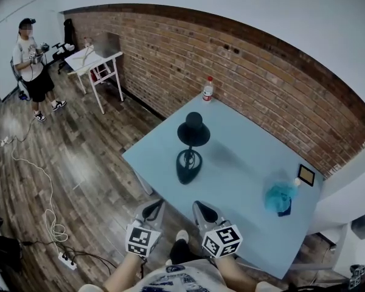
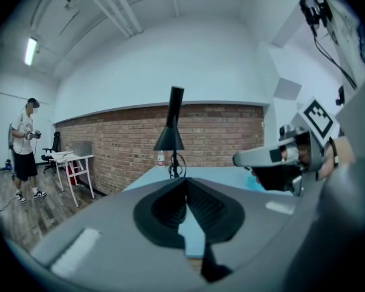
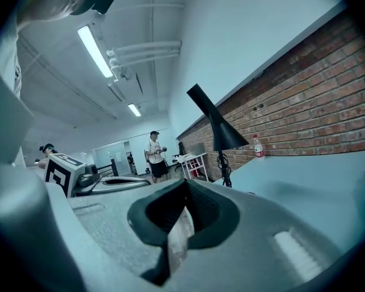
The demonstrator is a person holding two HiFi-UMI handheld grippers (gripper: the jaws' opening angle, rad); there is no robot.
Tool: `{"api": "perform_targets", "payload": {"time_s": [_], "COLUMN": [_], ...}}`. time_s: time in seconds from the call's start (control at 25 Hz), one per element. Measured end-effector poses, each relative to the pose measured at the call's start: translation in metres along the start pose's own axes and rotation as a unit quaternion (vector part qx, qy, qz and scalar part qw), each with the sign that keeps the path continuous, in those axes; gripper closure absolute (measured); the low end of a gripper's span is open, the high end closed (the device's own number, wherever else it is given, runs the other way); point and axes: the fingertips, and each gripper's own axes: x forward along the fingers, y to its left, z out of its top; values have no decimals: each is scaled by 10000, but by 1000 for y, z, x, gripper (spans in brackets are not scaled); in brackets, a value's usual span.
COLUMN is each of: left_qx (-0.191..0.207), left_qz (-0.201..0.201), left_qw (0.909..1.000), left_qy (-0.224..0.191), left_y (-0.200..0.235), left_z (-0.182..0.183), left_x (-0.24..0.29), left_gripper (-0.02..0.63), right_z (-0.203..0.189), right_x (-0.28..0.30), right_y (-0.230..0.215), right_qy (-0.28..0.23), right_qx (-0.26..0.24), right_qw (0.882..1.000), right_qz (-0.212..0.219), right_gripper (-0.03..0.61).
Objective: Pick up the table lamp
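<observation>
A black table lamp (image 1: 190,146) with a cone shade and a round looped base stands upright on the light blue table (image 1: 243,181), near its left part. The lamp (image 2: 172,132) rises ahead of my left gripper (image 2: 185,190), and the lamp (image 3: 218,131) shows ahead and to the right of my right gripper (image 3: 187,201). Both grippers are shut with nothing between the jaws. In the head view the left gripper (image 1: 151,210) and the right gripper (image 1: 202,210) hover side by side at the table's near edge, short of the lamp.
A water bottle (image 1: 208,89) stands at the table's far corner by the brick wall. A blue crumpled bag (image 1: 280,197) and a small dark frame (image 1: 305,175) lie at the right. A person (image 1: 31,66) stands by a white desk (image 1: 94,62). Cables and a power strip (image 1: 66,260) lie on the floor.
</observation>
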Motion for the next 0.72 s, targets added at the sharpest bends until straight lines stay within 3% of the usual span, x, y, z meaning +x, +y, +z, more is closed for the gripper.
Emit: {"api": "perform_targets", "payload": {"time_s": [0.32,0.72], "left_qx": [101,317], "left_qz": [-170,-326], "left_qw": [9998,9988], "left_qy": [86,179], "left_y": [25,35], "left_z": [20,35], "left_x": [57,125], "left_gripper": [621,621], "right_z": [8,11], "right_x": [41,76], "right_y": [-44,-92], "right_qy": [24,235], "right_qx": [204,191], "right_qw": [9998,9992], "right_qz": [-67,273], "right_gripper": [580,580]}}
